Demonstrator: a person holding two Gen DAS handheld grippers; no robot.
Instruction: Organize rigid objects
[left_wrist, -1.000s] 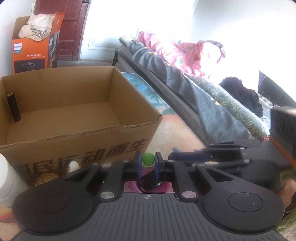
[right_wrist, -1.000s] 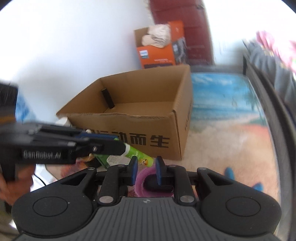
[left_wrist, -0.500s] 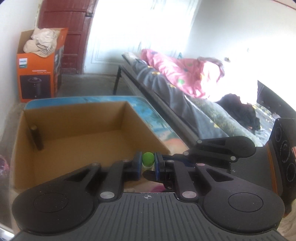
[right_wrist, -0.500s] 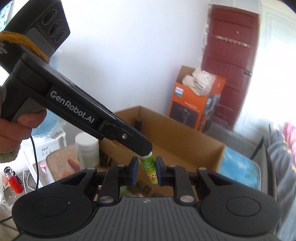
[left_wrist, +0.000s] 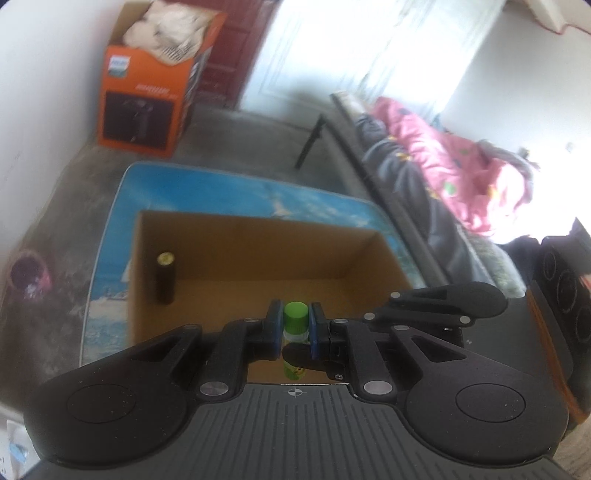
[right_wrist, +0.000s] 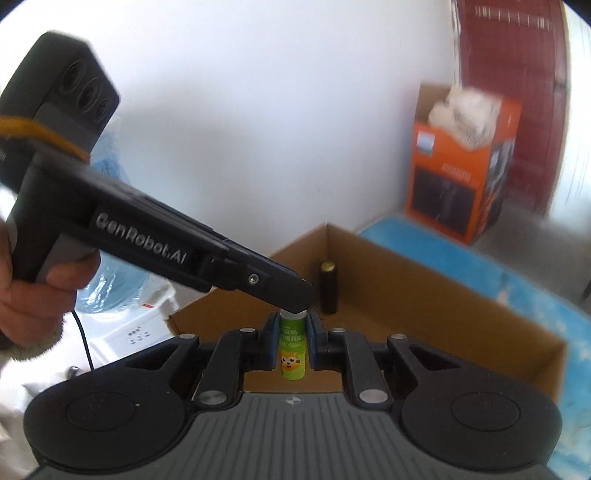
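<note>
One open cardboard box (left_wrist: 258, 240) sits on a blue mat (left_wrist: 221, 188), and both grippers hang above its mouth with a single green tube (right_wrist: 293, 347) shared between them. The left gripper (left_wrist: 293, 328) pinches the tube at its green cap (left_wrist: 295, 312); in the right wrist view it comes in from the left as a dark snout over the tube's top. The right gripper (right_wrist: 293, 341) has its pads against the tube's printed body, its jaws having just been closing on it. The tube looks small, light and stiff, probably smooth plastic, so it could slide in a loose pinch; the straight body seems the surer place to hold, since a cap might twist or pull off. Inside the box one dark cylinder (left_wrist: 165, 277) stands upright in the far left corner. Counted: one box, two grippers, one tube, one cylinder. An orange carton (left_wrist: 155, 88) stands behind by the wall.
</note>
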